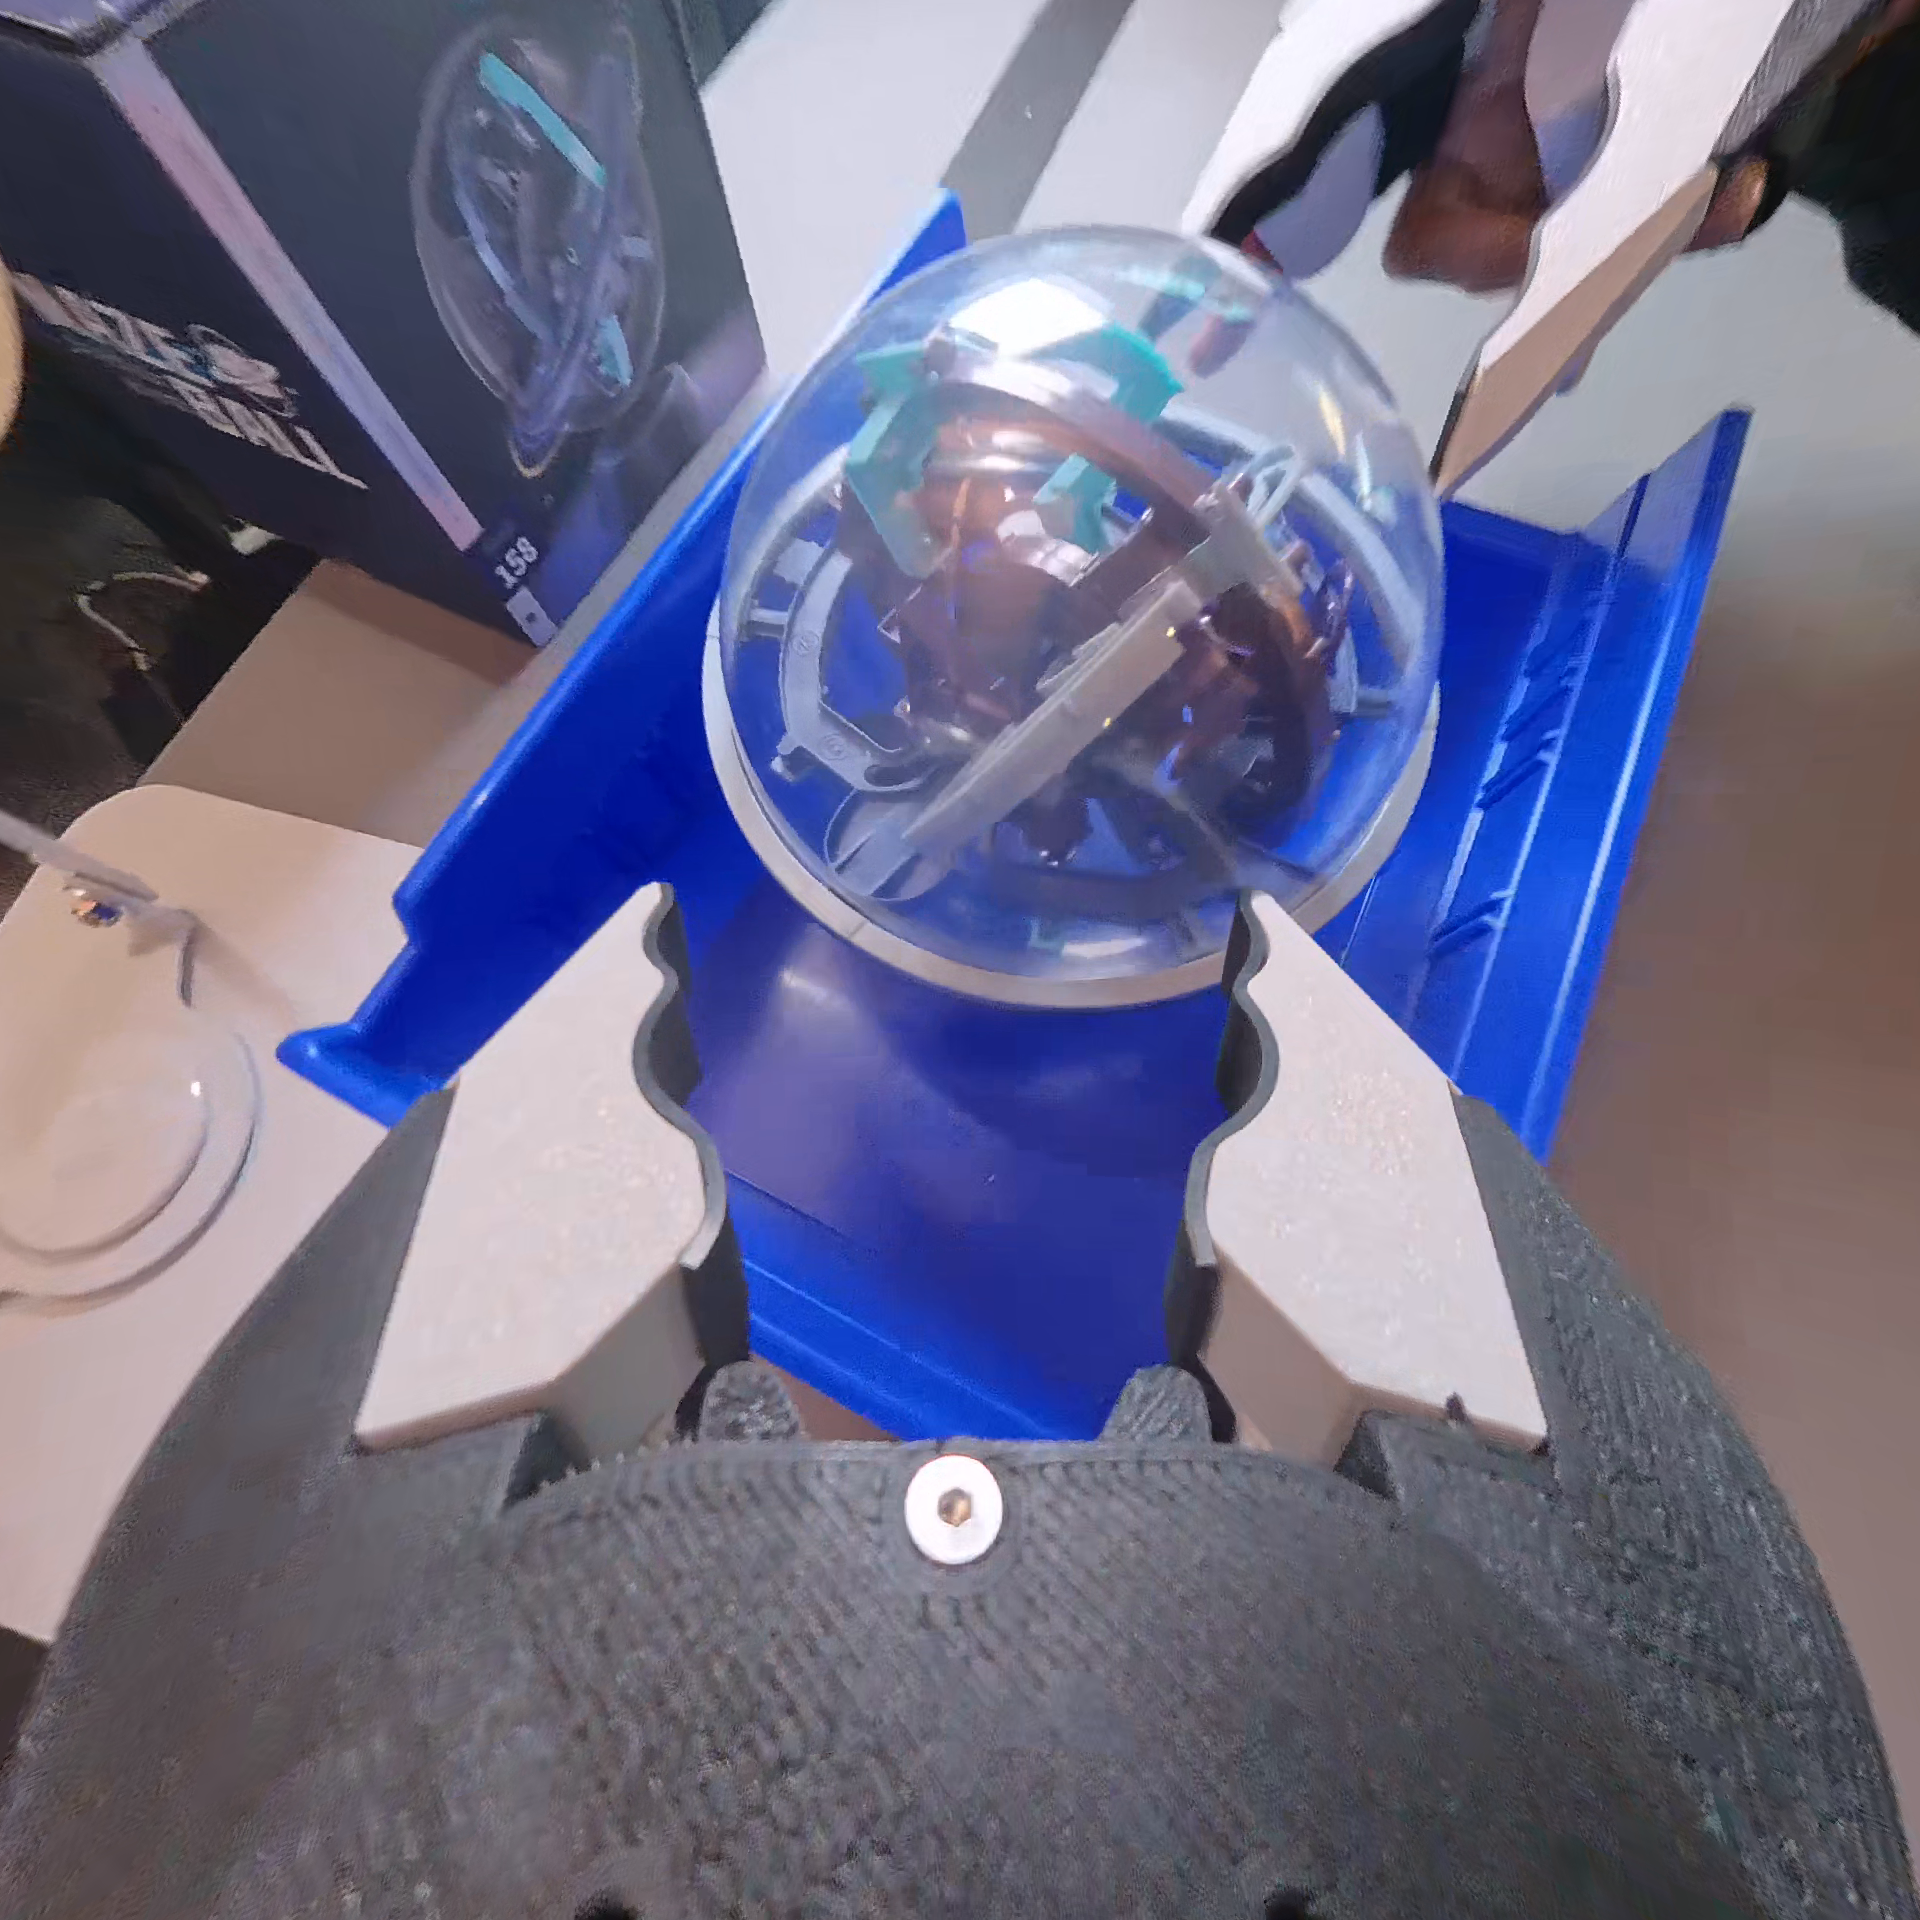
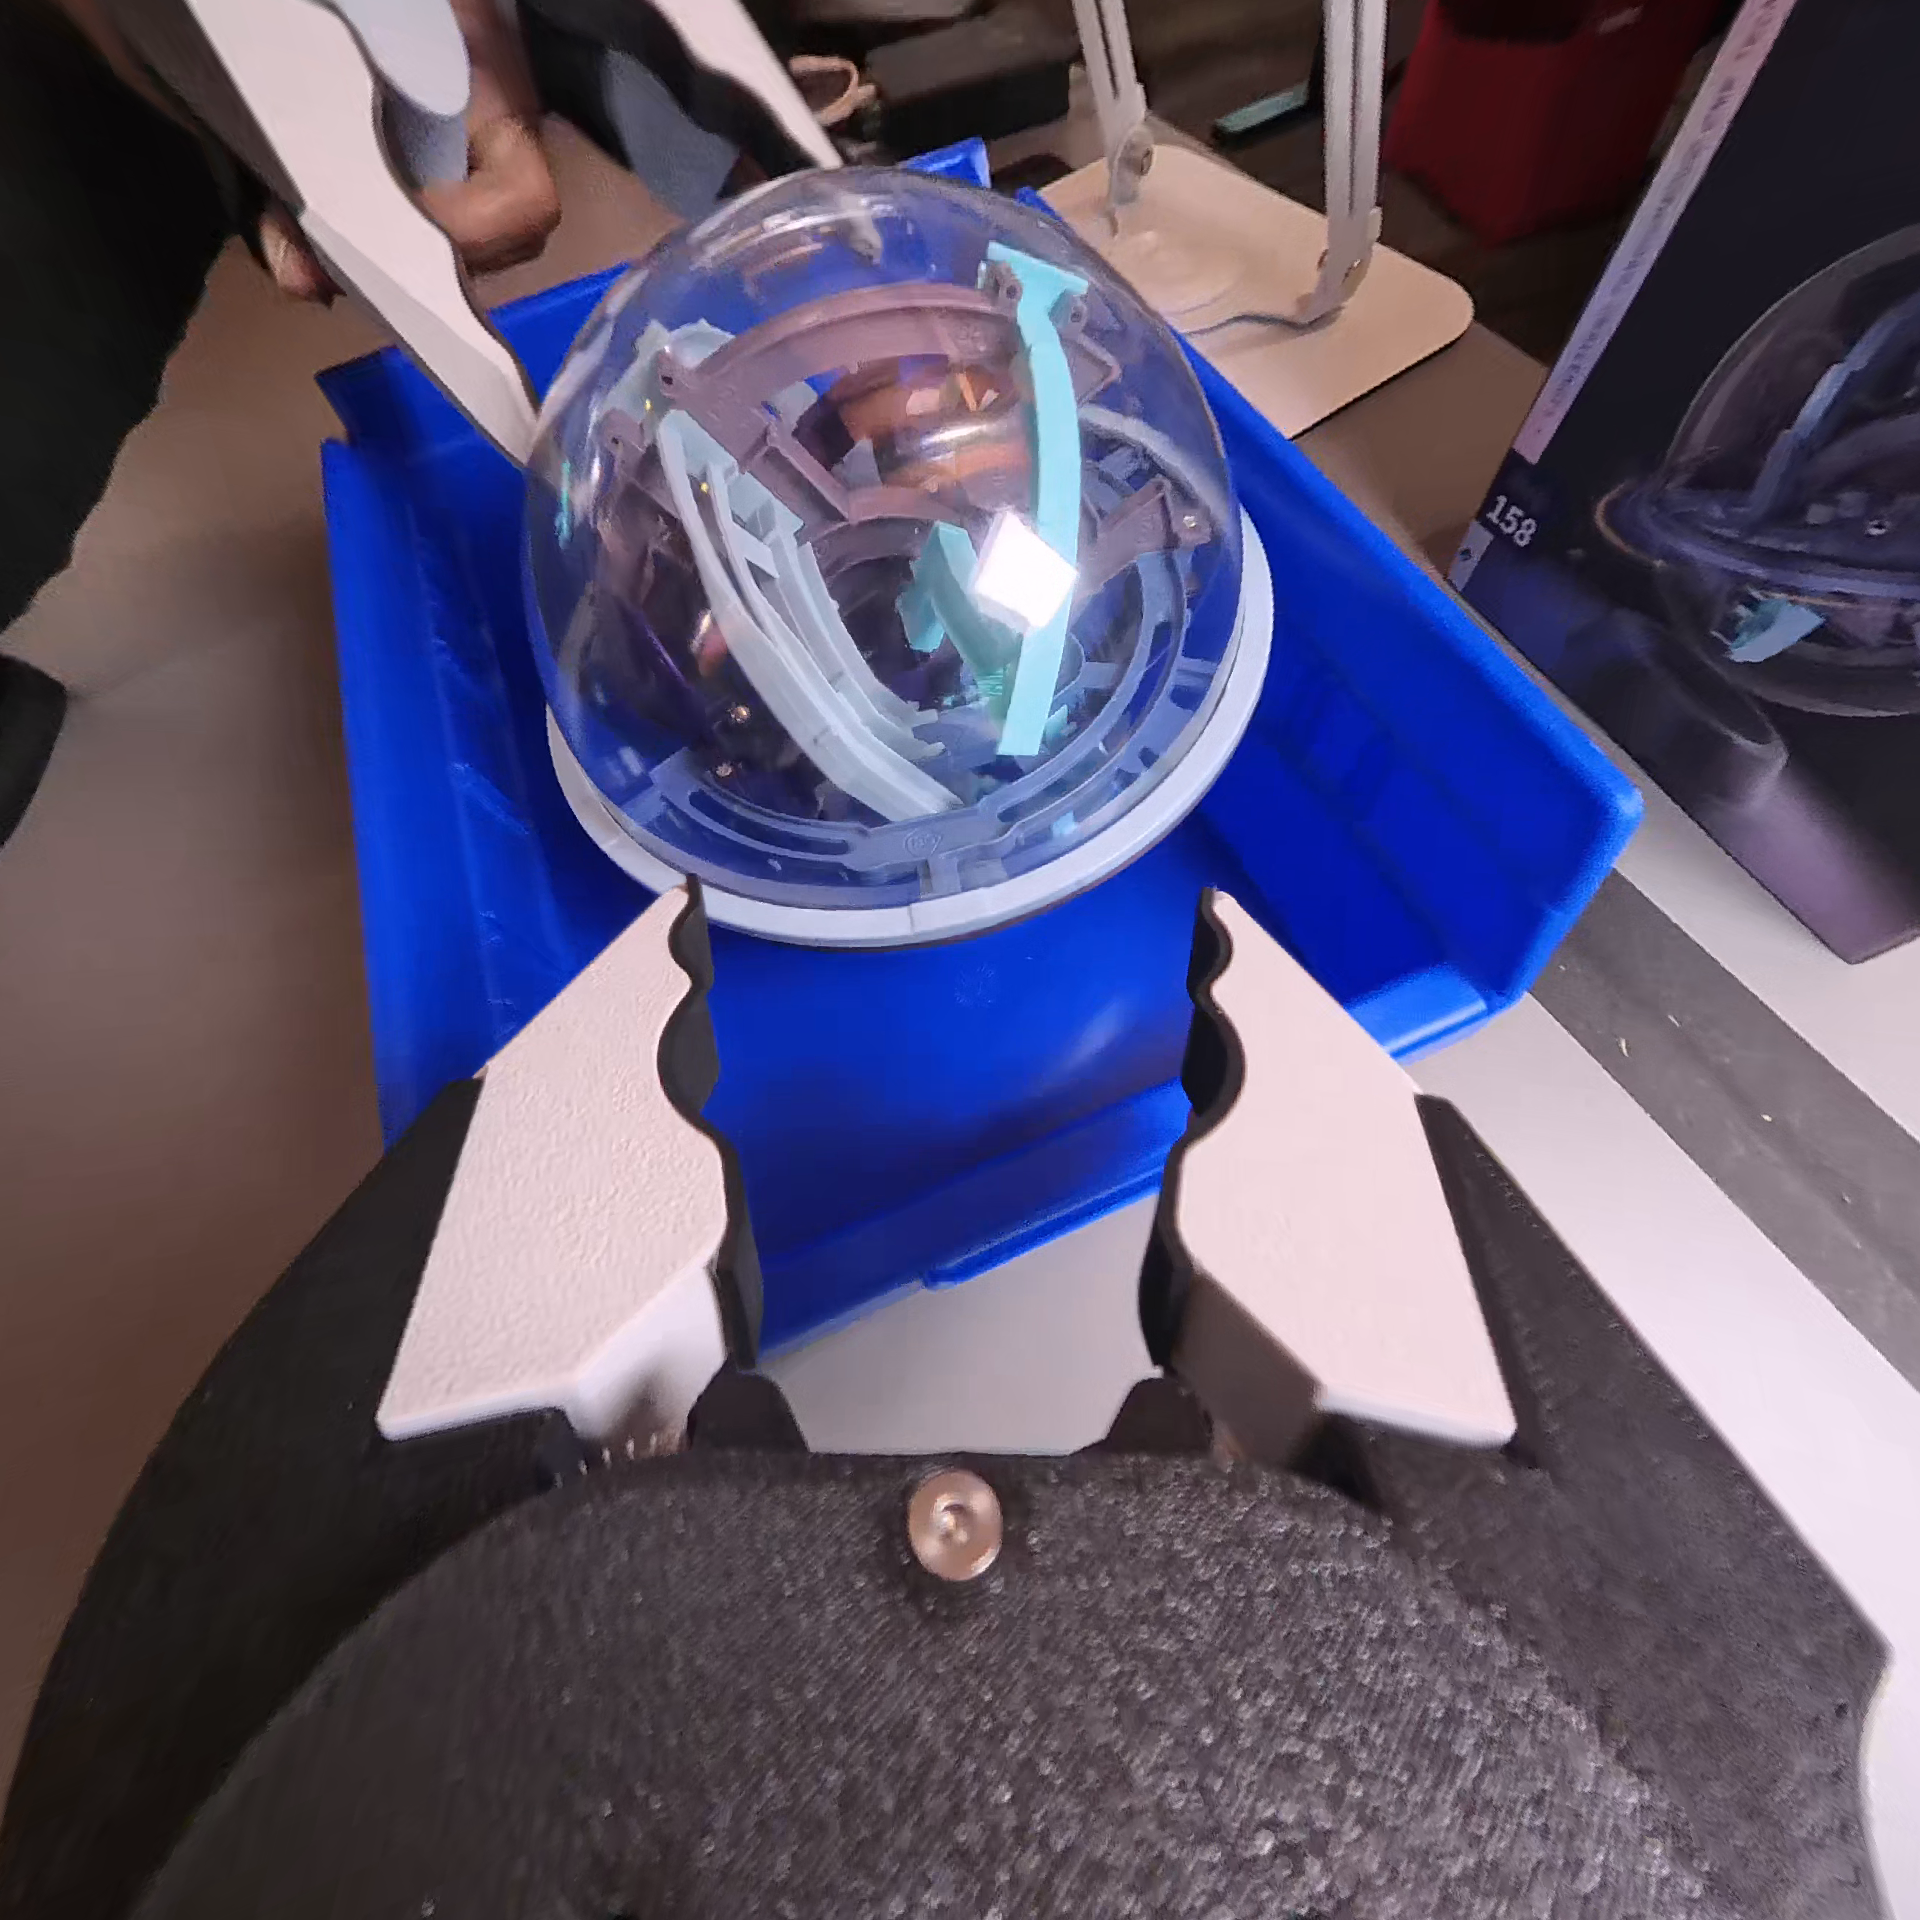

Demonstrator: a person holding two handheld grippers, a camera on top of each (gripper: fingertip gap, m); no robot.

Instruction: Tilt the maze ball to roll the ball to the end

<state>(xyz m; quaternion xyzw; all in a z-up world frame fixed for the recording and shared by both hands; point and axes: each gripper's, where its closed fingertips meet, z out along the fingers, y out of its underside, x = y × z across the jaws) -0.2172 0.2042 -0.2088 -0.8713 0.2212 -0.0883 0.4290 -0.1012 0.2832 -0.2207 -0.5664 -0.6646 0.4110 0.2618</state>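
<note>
Maze ball (image 1: 1075,613) sits in the blue bin (image 1: 582,790) on the tabletop (image 1: 1766,831), centre of frame in both wrist views.

We judge it light, rigid and slippery: a clear hard shell around thin plastic tracks, likely to crack or scuff if squeezed hard. Best hold looks to be the pale grey equator ring, one claw on each side.

No long axis, being a sphere; the ring plane tilts, lower edge toward the bottom of each frame, dome facing up.

Left claw (image 1: 956,935): jaws wide apart, empty, tips just beside the ring. Right claw (image 2: 951,914): same, open and empty.

Inner ball not located.
</note>
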